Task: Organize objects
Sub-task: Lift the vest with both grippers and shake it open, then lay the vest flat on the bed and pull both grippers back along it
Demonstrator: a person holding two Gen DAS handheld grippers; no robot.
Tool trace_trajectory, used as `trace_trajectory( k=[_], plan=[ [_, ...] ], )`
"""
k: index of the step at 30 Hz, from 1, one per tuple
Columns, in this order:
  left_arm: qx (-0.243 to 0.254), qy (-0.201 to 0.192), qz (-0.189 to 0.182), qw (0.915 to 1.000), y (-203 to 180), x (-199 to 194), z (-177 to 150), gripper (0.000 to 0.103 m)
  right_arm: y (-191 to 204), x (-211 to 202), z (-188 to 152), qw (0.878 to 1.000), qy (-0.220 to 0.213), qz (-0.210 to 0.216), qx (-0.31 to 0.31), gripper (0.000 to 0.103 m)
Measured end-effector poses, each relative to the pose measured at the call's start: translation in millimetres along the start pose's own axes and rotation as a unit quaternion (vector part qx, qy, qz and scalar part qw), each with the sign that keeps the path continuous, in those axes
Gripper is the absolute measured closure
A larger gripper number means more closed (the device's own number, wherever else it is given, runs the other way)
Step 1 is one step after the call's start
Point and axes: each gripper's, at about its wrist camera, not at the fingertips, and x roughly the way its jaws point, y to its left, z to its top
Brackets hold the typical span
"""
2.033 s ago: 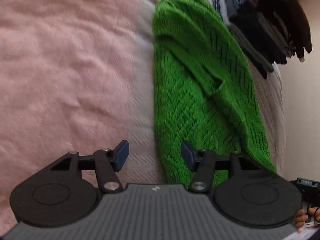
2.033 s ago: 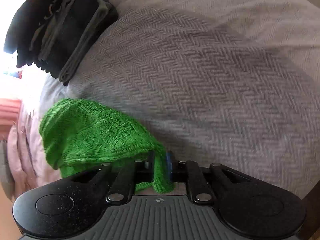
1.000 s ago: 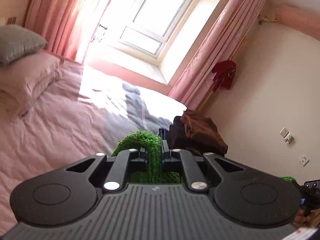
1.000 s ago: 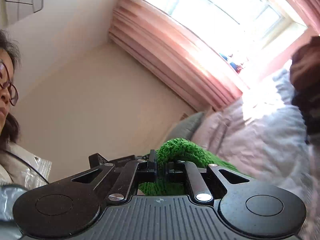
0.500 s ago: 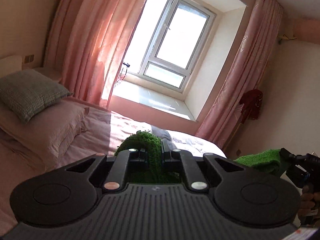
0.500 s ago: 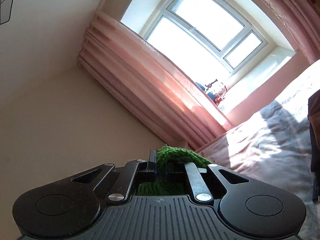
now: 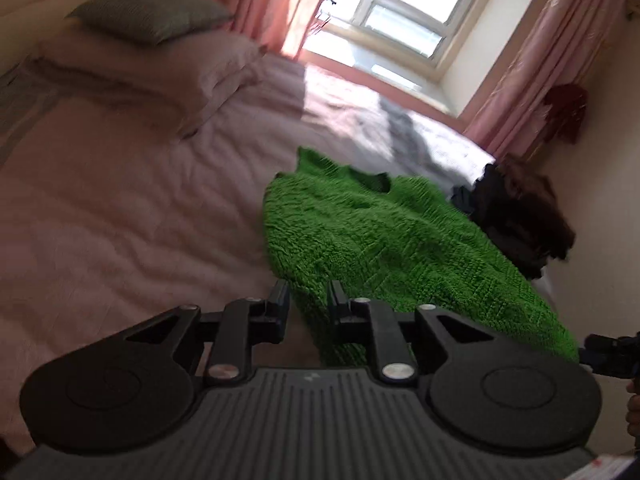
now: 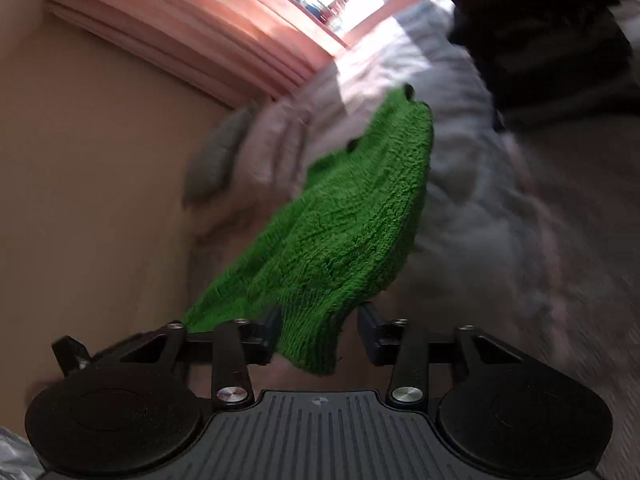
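Observation:
A green knitted sweater (image 7: 384, 236) lies spread over the bed, its near hem reaching my grippers; it also shows in the right wrist view (image 8: 340, 232). My left gripper (image 7: 309, 300) has its jaws slightly apart with the sweater's near edge between them. My right gripper (image 8: 318, 328) is open, its jaws wide apart, and the sweater's corner hangs loose between them. A pile of dark clothes (image 7: 520, 216) sits at the bed's far right edge and appears at the top right of the right wrist view (image 8: 560, 40).
The bed has a pink cover (image 7: 120, 208) on the left and a grey herringbone blanket (image 8: 520, 240) on the right. Pillows (image 7: 160, 40) lie at the head. A window (image 7: 400, 12) with pink curtains (image 7: 540, 64) is behind. The right wall (image 7: 600, 200) runs close by.
Both grippers have come down from their raised position with the sweater, which now lies spread on the bed. The right jaws have opened and the left jaws have loosened.

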Motion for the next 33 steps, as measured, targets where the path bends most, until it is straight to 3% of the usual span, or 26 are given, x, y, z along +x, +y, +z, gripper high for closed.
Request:
trace_trajectory(
  k=[2,3,6,9,11,13,17,22,24,25,26,27,28,29,31,33],
  plan=[
    [-0.008,0.067,0.054,0.9962,20.7,17.2,-39.7,0.088,-35.8,9.6,-35.0,0.995,0.048,-0.088,0.032,0.048],
    [-0.007,0.087,0.072,0.9936,28.4,23.0,-52.5,0.088,-50.0,14.2,-45.6,0.991,0.068,-0.109,0.045,0.048],
    [-0.001,0.104,0.103,0.9893,41.8,37.5,-72.3,0.088,-82.8,23.4,-58.8,0.987,0.077,-0.125,0.068,0.048],
    [-0.014,0.108,0.092,0.9898,45.4,56.8,-82.7,0.078,-92.0,43.3,-57.1,0.986,0.066,-0.148,0.028,0.048],
    [-0.013,0.106,0.079,0.9912,43.9,74.8,-90.2,0.068,-99.4,58.6,-63.7,0.988,0.061,-0.138,0.022,0.048],
    [-0.011,0.104,0.072,0.9919,43.4,95.8,-96.4,0.068,-105.9,76.0,-70.2,0.990,0.061,-0.119,0.034,0.048],
    [-0.039,0.103,0.052,0.9926,48.4,133.3,-103.4,0.056,-121.0,109.6,-86.8,0.992,0.050,-0.085,0.073,0.047],
    [-0.062,0.108,0.058,0.9905,68.0,172.4,-109.4,0.053,-146.3,137.6,-104.7,0.989,0.005,-0.073,0.129,0.047],
    [-0.073,0.112,0.049,0.9897,73.2,183.9,-112.9,0.055,-149.6,145.1,-109.6,0.987,-0.010,-0.072,0.141,0.057],
    [-0.078,0.118,0.040,0.9891,74.9,189.5,-115.3,0.059,-148.4,147.5,-110.4,0.988,-0.009,-0.079,0.135,0.085],
    [-0.078,0.125,0.031,0.9886,75.4,194.7,-117.7,0.066,-147.7,149.7,-110.9,0.987,-0.001,-0.090,0.130,0.103],
    [-0.075,0.129,0.024,0.9886,74.6,198.6,-120.5,0.072,-148.0,149.1,-111.6,0.987,0.002,-0.095,0.129,0.103],
    [-0.065,0.129,0.025,0.9892,73.2,201.4,-123.2,0.092,-147.4,145.5,-112.2,0.988,-0.002,-0.097,0.124,0.103],
    [-0.050,0.126,0.025,0.9905,70.5,200.4,-124.3,0.097,-144.9,138.7,-112.3,0.987,-0.009,-0.111,0.114,0.103],
    [-0.012,0.091,0.021,0.9956,61.5,183.3,-125.1,0.098,-143.9,114.4,-113.1,0.980,-0.042,-0.166,0.106,0.103],
    [0.027,0.081,0.032,0.9958,58.7,173.4,-130.2,0.097,-162.4,92.4,-118.3,0.961,-0.054,-0.230,0.147,0.103]
  ],
)
